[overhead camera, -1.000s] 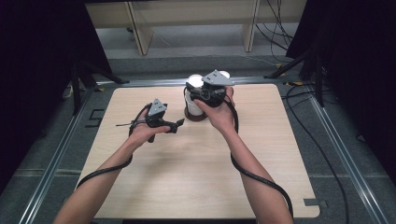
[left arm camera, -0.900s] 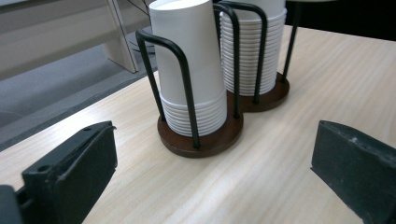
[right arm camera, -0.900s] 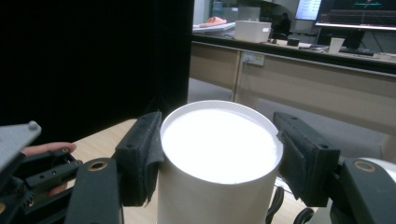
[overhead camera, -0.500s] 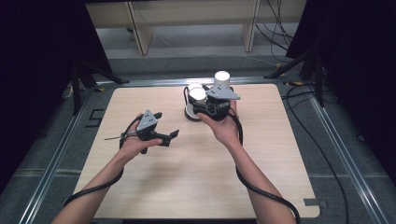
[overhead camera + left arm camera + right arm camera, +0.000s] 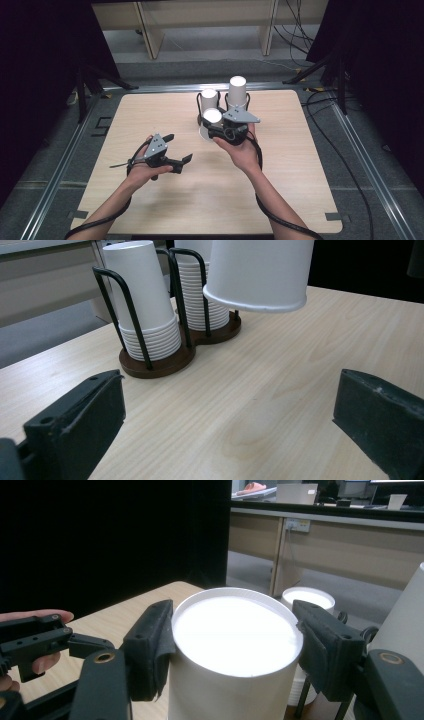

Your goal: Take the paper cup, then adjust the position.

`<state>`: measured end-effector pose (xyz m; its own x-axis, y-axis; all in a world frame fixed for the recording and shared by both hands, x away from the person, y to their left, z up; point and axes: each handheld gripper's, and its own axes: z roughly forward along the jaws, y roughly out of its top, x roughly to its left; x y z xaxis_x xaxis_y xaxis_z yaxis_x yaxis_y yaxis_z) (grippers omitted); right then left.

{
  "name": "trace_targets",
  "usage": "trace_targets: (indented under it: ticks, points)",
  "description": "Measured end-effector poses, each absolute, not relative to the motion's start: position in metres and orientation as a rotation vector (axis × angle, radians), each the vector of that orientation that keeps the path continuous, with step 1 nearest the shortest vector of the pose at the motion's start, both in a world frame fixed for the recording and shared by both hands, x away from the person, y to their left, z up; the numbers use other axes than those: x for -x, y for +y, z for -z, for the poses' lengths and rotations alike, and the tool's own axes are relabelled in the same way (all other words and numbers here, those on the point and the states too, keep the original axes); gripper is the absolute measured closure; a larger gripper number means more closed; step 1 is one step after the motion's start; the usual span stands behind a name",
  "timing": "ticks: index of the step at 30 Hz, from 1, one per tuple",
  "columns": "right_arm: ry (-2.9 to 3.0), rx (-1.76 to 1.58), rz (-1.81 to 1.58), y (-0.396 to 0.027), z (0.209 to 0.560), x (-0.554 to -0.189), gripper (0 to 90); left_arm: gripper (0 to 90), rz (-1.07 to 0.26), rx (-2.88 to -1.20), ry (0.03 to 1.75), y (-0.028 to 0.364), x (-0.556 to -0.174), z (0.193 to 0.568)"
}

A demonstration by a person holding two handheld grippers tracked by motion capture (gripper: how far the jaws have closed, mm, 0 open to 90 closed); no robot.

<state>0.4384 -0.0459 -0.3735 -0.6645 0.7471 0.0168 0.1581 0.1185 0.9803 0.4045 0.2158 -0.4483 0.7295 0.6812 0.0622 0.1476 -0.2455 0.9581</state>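
My right gripper (image 5: 214, 126) is shut on an upside-down white paper cup (image 5: 212, 116), held above the table just in front of the cup rack (image 5: 200, 102). In the right gripper view both pads press the cup (image 5: 232, 640) near its upturned base, with my right gripper (image 5: 235, 647) around it. The wire rack holds two stacks of inverted white cups (image 5: 209, 96), (image 5: 237, 89). My left gripper (image 5: 179, 147) hovers open and holds nothing, left of the cup and nearer to me. In the left gripper view the held cup (image 5: 257, 270) hangs above the table beyond my left gripper (image 5: 227, 432).
The rack's brown base (image 5: 160, 364) and black wire hoops stand at the far middle of the wooden table (image 5: 280, 200). Cables run along the floor at the right (image 5: 350, 165). Shelving legs (image 5: 150, 30) stand beyond the far edge.
My right gripper has carried the cup away from the rack, toward me and lower. My left gripper has moved left and toward the near edge, still open.
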Motion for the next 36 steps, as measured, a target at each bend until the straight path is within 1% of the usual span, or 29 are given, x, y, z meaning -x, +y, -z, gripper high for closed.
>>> trace_targets:
  ticks: [5,14,22,27,36]
  points:
    - [1.918,-0.862,-1.597,-0.049,0.381,-0.433,36.1,0.0,-0.585,-1.786,0.640,0.216,-0.395,0.452]
    - [1.911,-0.885,-1.598,-0.051,0.387,-0.424,36.1,0.0,-0.586,-1.766,0.674,0.216,-0.390,0.461]
    - [1.909,-0.882,-1.610,-0.051,0.389,-0.419,36.1,0.0,-0.577,-1.773,0.657,0.215,-0.386,0.458]
    - [1.921,-0.884,-1.607,-0.051,0.389,-0.418,36.1,0.0,-0.555,-1.765,0.647,0.208,-0.386,0.460]
    - [1.944,-0.965,-1.664,-0.054,0.392,-0.415,36.1,0.0,-0.559,-1.794,0.628,0.199,-0.385,0.460]
